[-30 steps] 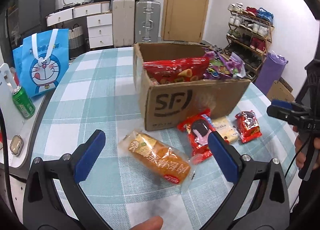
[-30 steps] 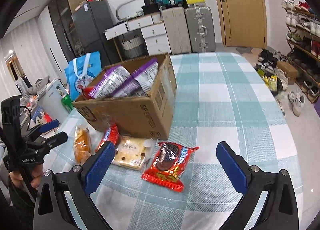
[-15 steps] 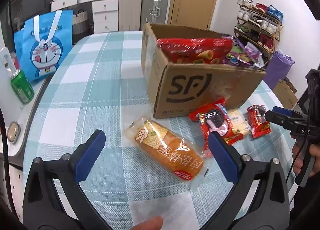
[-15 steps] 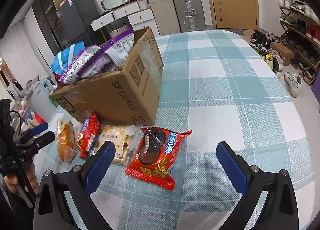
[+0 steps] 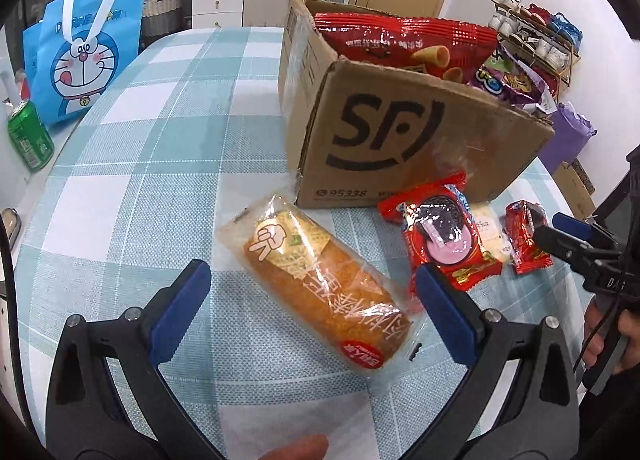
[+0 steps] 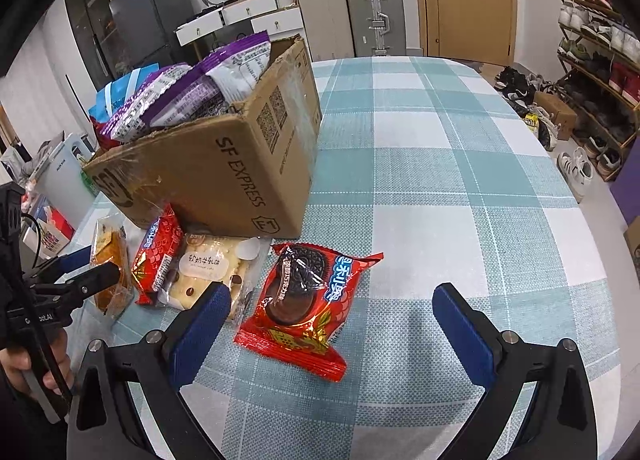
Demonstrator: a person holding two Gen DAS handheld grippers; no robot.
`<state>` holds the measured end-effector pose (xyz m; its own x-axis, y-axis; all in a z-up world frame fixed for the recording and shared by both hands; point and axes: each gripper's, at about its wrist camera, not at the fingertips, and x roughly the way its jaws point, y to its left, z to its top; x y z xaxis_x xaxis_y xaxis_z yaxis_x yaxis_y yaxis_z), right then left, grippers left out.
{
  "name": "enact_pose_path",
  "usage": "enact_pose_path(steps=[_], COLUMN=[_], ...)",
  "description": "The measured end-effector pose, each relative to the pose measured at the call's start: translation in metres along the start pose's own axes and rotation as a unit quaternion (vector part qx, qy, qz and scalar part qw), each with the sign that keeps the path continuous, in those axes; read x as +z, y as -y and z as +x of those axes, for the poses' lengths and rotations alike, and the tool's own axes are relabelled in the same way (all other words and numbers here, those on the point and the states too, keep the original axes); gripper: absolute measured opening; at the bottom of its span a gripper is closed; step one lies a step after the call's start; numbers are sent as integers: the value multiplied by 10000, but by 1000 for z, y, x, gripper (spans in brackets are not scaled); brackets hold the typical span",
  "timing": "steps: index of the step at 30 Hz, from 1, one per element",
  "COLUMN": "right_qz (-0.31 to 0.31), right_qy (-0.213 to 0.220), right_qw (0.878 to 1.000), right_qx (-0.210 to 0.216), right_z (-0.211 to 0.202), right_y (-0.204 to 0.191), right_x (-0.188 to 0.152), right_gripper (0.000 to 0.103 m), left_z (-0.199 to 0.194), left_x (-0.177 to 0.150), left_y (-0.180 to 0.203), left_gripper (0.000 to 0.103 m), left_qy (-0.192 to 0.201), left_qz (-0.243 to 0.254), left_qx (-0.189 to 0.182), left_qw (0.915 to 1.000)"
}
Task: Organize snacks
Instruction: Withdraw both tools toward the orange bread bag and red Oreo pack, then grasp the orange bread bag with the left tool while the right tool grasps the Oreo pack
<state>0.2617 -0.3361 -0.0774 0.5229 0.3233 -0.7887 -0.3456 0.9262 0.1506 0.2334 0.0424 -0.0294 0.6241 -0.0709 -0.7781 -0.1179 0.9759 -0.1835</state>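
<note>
Now left hand-held gripper [image 5: 312,292] spread wide, bread packet [image 5: 320,284] lying between its fingers on checked surface [image 5: 160,164]. Right hand-held gripper [image 6: 332,308] spread too, red cookie packet [image 6: 304,308] just ahead between fingers. Beyond both, cardboard box [image 6: 224,172] stuffed with snack bags.

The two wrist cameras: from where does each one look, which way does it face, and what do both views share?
Left wrist: sits behind the open left gripper, facing down the table at the bread packet and cardboard box; a fingertip shows below, the right gripper at right.
Right wrist: sits behind the open right gripper, facing the red cookie packet and the box; the left gripper and a hand show at left.
Shared: box, bread, cookie packets, checked tablecloth.
</note>
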Motion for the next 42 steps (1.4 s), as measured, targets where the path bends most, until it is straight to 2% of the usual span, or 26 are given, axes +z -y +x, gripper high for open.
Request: enact_pose_path(steps=[3, 9, 23, 29, 33, 34, 38, 42], right_qz=[-97, -324, -395, -483, -506, -516, -606, -578], right_qy=[-33, -165, -224, -187, -192, -203, -195, -197], right_qw=[9999, 9988, 9979, 9977, 9980, 9981, 9978, 9981], right_qx=[-49, -322, -471, -435, -322, -283, -170, -43], right_z=[4, 12, 14, 15, 14, 14, 13, 11], right_y=[-6, -12, -2, -7, -9, -10, -14, -14], right_x=[-1, -5, -5, -6, -6, -7, -7, -7], right_gripper=[103, 103, 103, 101, 85, 81, 73, 61], left_z=[0, 0, -3, 2, 3, 2, 0, -3], left_x=[0, -1, -1, -3, -5, -6, -6, -5], left_y=[2, 5, -1, -4, -4, -2, -2, -8], left_gripper=[102, 102, 102, 89, 75, 74, 67, 56], left_qy=[3, 19, -132, -215, -155, -134, -79, -82], left_qz=[-9, 80, 328, 161, 122, 161, 169, 64], left_qx=[-78, 141, 331, -6, -220, -241, -229, -290], left_qw=[10000, 9999, 9988, 9996, 9996, 9995, 9996, 9995])
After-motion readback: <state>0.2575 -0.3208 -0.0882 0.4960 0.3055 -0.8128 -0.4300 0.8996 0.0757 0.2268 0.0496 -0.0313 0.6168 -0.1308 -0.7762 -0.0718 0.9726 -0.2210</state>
